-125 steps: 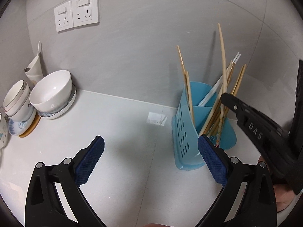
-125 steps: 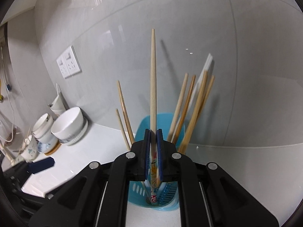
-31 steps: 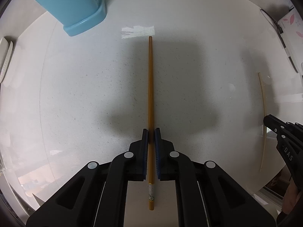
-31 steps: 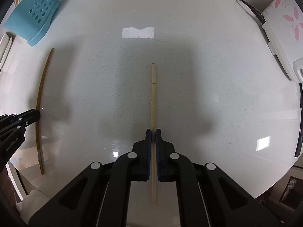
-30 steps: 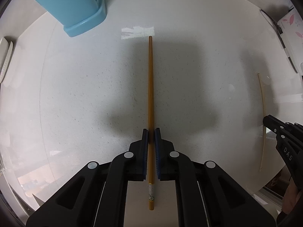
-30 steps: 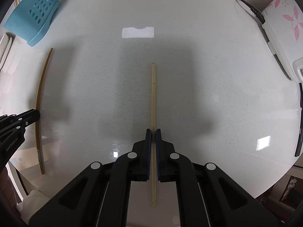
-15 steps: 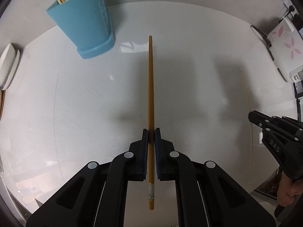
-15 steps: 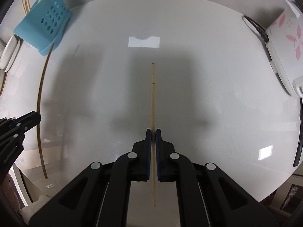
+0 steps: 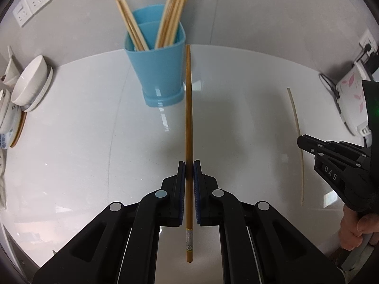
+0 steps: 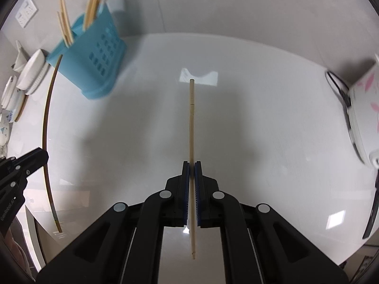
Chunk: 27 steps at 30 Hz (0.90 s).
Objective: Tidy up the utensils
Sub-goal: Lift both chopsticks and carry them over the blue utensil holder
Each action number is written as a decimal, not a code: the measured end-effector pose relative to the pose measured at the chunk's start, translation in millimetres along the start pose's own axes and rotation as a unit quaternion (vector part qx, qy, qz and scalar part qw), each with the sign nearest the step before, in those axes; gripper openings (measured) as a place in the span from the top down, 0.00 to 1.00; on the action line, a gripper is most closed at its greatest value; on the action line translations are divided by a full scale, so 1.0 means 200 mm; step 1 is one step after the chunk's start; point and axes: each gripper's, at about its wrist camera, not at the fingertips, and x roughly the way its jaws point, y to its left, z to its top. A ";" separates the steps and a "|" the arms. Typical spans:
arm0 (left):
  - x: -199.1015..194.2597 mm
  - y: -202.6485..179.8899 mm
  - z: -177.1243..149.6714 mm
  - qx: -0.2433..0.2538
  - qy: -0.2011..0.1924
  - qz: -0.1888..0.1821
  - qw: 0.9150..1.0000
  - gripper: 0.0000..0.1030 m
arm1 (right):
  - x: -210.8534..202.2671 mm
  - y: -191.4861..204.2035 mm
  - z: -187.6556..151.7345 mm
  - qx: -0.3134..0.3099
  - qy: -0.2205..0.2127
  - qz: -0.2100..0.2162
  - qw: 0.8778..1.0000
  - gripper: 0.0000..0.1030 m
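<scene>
My left gripper [image 9: 189,165] is shut on a dark amber chopstick [image 9: 188,108], which runs straight ahead and hangs above the white counter [image 9: 94,142]. Its tip reaches toward the blue utensil holder [image 9: 159,71], where several wooden chopsticks [image 9: 165,23] stand. My right gripper [image 10: 191,165] is shut on a pale wooden chopstick [image 10: 191,123], also off the counter. In the left wrist view the right gripper [image 9: 302,143] and its pale chopstick [image 9: 296,127] appear at the right. In the right wrist view the left gripper [image 10: 43,156], the amber chopstick [image 10: 46,123] and the holder [image 10: 94,64] sit at the left.
White bowls [image 9: 30,82] and plates [image 9: 9,123] are stacked at the far left by the wall. Wall sockets [image 9: 30,2] are above them. A white appliance with pink flowers [image 10: 362,108] and a black cable [image 10: 336,85] stand at the right. A person's hand [image 9: 355,227] holds the right gripper's handle.
Both grippers have risen from the counter with their chopsticks and tilted up. The blue holder and the wall have come into view ahead.
</scene>
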 end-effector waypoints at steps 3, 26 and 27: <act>-0.05 0.06 0.04 -0.013 -0.017 0.001 1.000 0.94 | -0.04 0.05 0.08 -0.010 -0.019 0.011 1.000 0.97; -0.21 0.34 0.46 -0.068 -0.162 -0.007 0.984 0.94 | -0.28 0.38 0.51 -0.039 -0.152 0.088 0.984 0.97; -0.22 0.35 0.48 -0.068 -0.176 -0.011 0.982 0.94 | -0.29 0.39 0.53 -0.039 -0.157 0.092 0.982 0.97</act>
